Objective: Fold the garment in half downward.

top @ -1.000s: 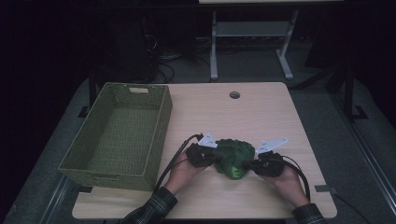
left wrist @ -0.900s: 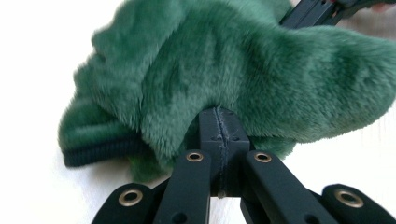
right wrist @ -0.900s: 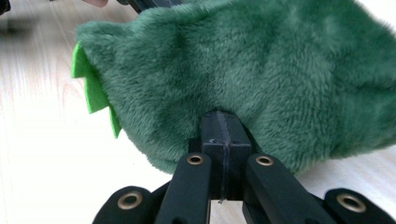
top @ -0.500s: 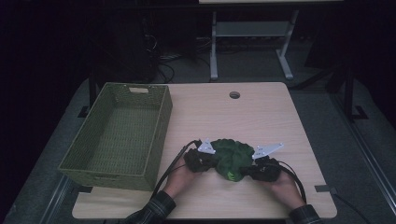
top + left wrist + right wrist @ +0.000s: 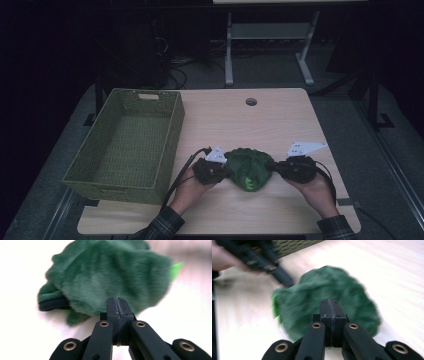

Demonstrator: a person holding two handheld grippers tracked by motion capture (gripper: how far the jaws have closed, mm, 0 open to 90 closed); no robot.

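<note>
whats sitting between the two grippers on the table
A green plush toy lies between the left gripper and the right gripper, plain in the high view; each gripper meets one side of it.

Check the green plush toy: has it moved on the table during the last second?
Yes. The plush toy has slid slightly toward the table's near edge, farther from the hole, and looks more bunched.

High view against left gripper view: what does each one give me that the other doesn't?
High view alone: the green basket beside the work, both hands, the right gripper, and the table's cable hole. Left gripper view alone: the left gripper close up, jaws pressed together at the fabric's edge. Both share the green plush cloth on the wooden table.
</note>
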